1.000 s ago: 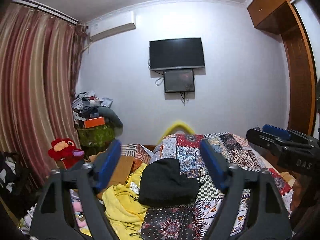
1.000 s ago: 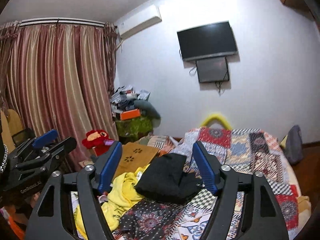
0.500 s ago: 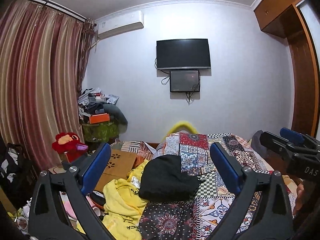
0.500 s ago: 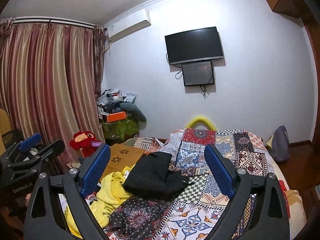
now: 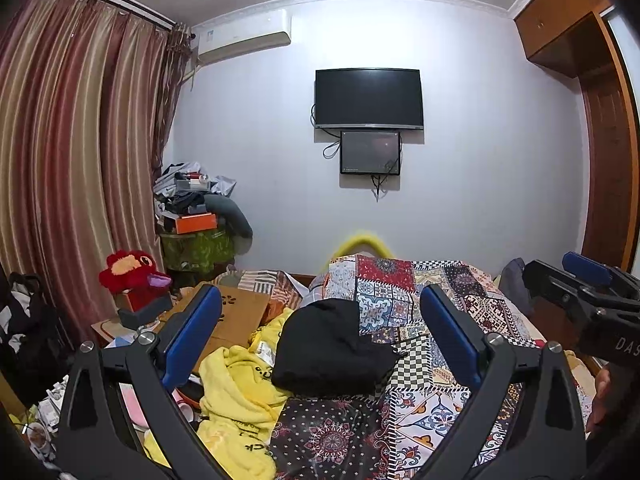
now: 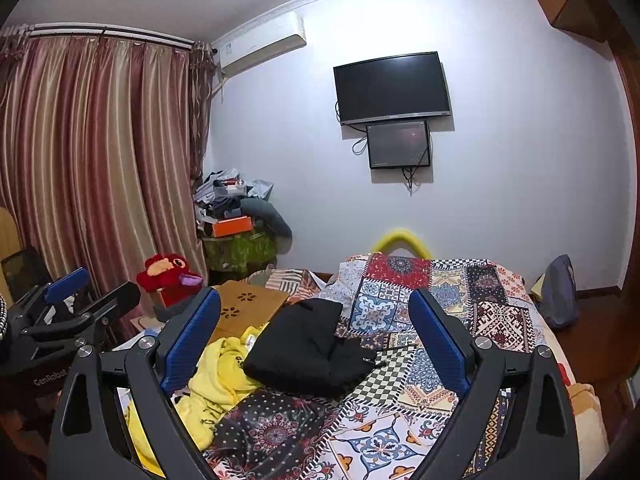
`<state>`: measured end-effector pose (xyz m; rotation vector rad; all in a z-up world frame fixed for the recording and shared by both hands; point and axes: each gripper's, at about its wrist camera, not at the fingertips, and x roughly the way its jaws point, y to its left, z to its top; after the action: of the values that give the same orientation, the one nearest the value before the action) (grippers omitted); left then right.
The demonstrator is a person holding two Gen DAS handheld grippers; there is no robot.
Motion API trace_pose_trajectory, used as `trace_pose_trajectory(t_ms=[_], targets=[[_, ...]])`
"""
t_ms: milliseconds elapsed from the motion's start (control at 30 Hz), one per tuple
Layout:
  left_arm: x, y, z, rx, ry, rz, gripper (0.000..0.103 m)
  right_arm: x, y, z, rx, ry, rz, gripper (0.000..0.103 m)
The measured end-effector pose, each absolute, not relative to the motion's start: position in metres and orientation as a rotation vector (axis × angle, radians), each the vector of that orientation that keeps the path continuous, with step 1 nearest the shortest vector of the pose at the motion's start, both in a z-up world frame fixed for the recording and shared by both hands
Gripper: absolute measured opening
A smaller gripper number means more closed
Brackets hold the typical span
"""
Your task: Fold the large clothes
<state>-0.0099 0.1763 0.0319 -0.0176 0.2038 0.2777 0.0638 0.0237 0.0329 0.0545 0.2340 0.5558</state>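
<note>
A black garment (image 5: 328, 348) lies folded in a thick bundle on the patchwork bedspread (image 5: 420, 292); it also shows in the right wrist view (image 6: 308, 348). A crumpled yellow garment (image 5: 236, 392) lies at its left, also in the right wrist view (image 6: 216, 380). My left gripper (image 5: 320, 340) is open and empty, held above the bed short of the black bundle. My right gripper (image 6: 316, 336) is open and empty too, beside it. Each gripper shows at the edge of the other's view: the right (image 5: 580, 292), the left (image 6: 76, 300).
A brown cardboard sheet (image 5: 240, 312) and a red plush toy (image 5: 128, 276) lie left of the bed. A cluttered stand (image 5: 196, 220) is in the corner by the curtain (image 5: 60, 160). A TV (image 5: 368, 98) hangs on the far wall. A grey bag (image 6: 560, 296) sits right of the bed.
Both grippers have opened wider and tilted up and back from the bed. The black bundle and yellow garment have not moved.
</note>
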Motion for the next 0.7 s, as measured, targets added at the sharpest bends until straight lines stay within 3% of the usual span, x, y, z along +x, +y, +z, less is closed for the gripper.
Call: trace_pose_trajectory(t_ms=[700], targets=[[-0.002,0.183,0.021,-0.061,0.230,0.267,0.100,0.061,0.027,0.034,0.028,0.238,0.545,0.094]])
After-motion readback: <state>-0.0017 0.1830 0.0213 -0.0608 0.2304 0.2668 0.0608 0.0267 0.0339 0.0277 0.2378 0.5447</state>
